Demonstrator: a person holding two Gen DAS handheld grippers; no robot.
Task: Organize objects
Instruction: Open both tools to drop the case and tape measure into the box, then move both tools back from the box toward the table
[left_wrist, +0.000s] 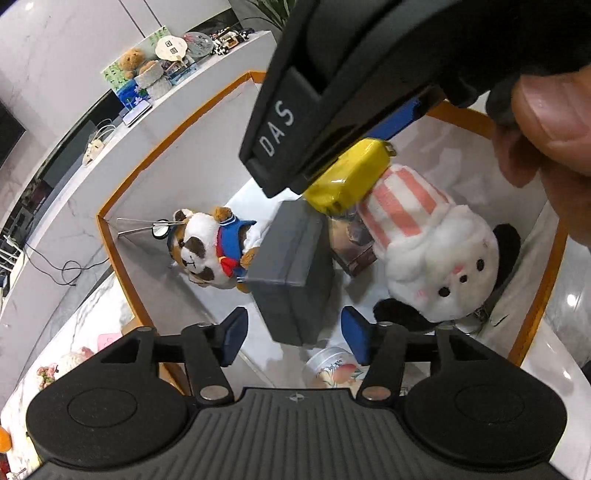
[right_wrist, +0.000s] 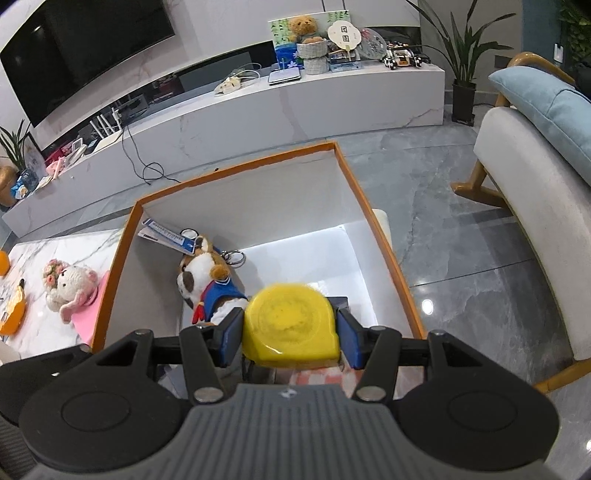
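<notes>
My right gripper (right_wrist: 290, 334) clamps the yellow tape measure (right_wrist: 291, 326) above the orange-rimmed box (right_wrist: 384, 236) for dropping in, while my left gripper (left_wrist: 293, 338) waits released.

We see the left gripper (left_wrist: 293, 339) at 6 o'clock in its own wrist view, its blue-padded fingers (left_wrist: 232, 338) spread wide with nothing between them. The right gripper (right_wrist: 290, 332) sits at 6 o'clock in the right wrist view, both pads pressed against the flanks of a yellow tape measure (right_wrist: 291, 325). In the left wrist view, the right gripper enters from 1 o'clock, angled downward, with the person's bare hand (left_wrist: 546, 122) wrapped on its body at 2 o'clock.
</notes>
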